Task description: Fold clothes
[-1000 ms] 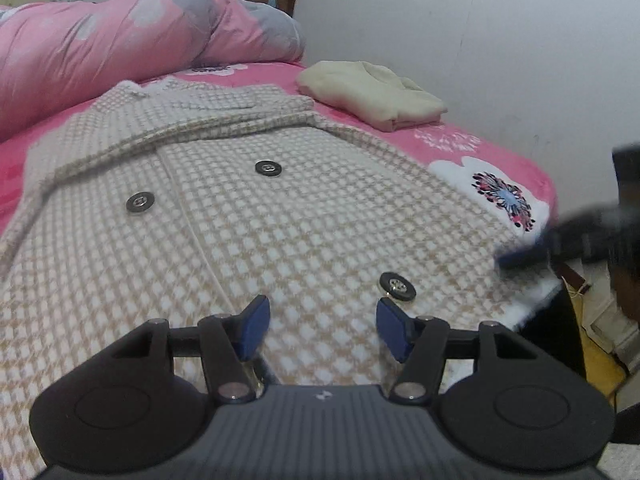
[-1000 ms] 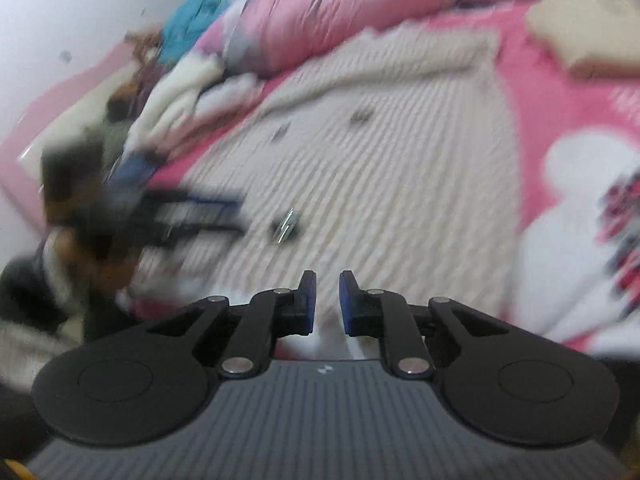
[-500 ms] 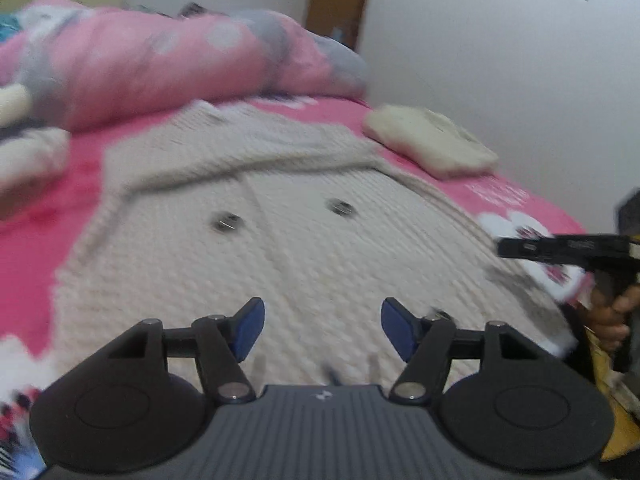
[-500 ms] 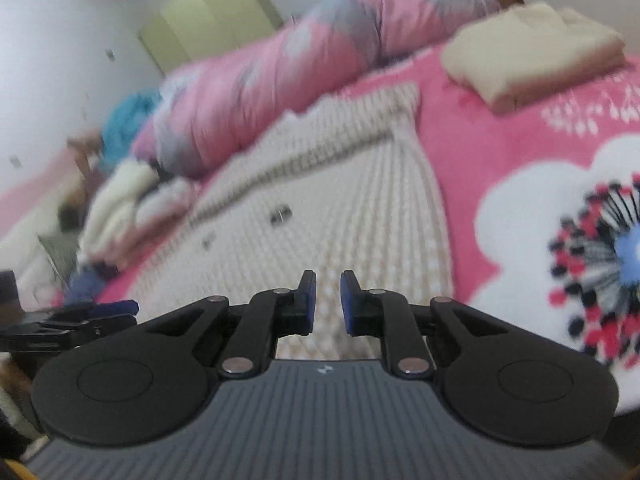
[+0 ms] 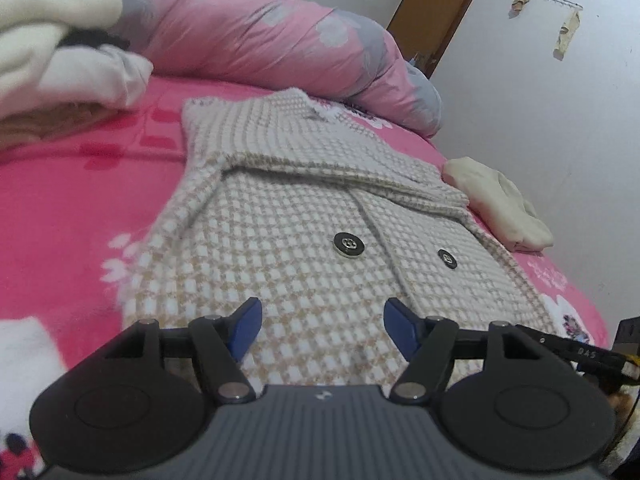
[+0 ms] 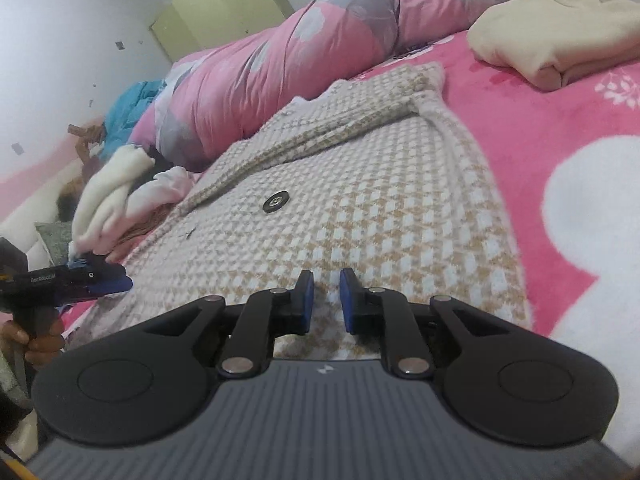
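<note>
Checked coat (image 5: 304, 240) lies flat on the pink bed (image 5: 72, 200), sleeves folded across the chest, buttons up. Left tongs (image 5: 322, 330) over its hem, jaws just been opening, nothing between them. Right tongs (image 6: 326, 300) low over the coat's other side, nearly clenched, narrow gap, empty. Folded cream sweater (image 6: 560, 28) near the wall.

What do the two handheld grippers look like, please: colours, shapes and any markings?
Both the left gripper and the right gripper have black linkage arms with silver pivot pins, blue finger pads, two round black discs and a ribbed grey body bearing a small white logo. Small white lettering marks each one's side.
</note>
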The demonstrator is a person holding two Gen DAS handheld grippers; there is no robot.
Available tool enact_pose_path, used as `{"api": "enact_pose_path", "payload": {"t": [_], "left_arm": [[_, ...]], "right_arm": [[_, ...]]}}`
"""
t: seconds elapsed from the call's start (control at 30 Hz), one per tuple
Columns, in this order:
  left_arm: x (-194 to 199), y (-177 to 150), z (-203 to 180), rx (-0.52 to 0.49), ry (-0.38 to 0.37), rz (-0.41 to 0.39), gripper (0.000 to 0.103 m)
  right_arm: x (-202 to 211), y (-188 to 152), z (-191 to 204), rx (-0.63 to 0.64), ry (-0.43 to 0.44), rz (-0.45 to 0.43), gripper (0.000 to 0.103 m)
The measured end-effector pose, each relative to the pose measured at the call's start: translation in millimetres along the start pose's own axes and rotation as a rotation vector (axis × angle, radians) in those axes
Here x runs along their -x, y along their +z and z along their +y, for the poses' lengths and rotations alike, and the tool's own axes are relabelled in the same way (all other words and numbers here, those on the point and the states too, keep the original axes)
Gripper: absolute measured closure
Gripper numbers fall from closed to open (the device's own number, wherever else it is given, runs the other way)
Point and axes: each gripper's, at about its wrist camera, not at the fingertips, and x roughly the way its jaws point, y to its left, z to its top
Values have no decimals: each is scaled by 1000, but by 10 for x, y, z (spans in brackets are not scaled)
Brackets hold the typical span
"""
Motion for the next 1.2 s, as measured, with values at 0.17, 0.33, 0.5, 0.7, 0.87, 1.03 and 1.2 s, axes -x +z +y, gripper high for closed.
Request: {"api": "enact_pose_path", "payload": {"t": [0.17, 0.33, 0.5, 0.7, 0.87, 1.03, 1.2], "left_arm": [[70, 259, -76, -9, -46, -67, 30], [65, 752, -255, -132, -22, -157, 17], [-318, 1225, -305, -181, 92, -174, 17], [-1177, 1853, -169, -125, 199, -153, 21], [-1860, 2353, -82, -176, 262, -166, 22], [-2495, 2878, 301, -107, 146, -153, 22], [-3151, 3153, 622, -4, 62, 7, 24]], "right_arm": [[-9, 152, 56, -15, -22, 51, 86], [-29, 704, 279, 117, -60, 20, 82], [-287, 1402, 531, 303, -81, -47, 82], [-1370, 2040, 643, 374, -52, -19, 82], [-2239, 2514, 695, 331, -18, -22, 82], [-3046, 3003, 476, 250, -23, -24, 81], [-3758, 3253, -155, 112, -23, 132, 68]]}}
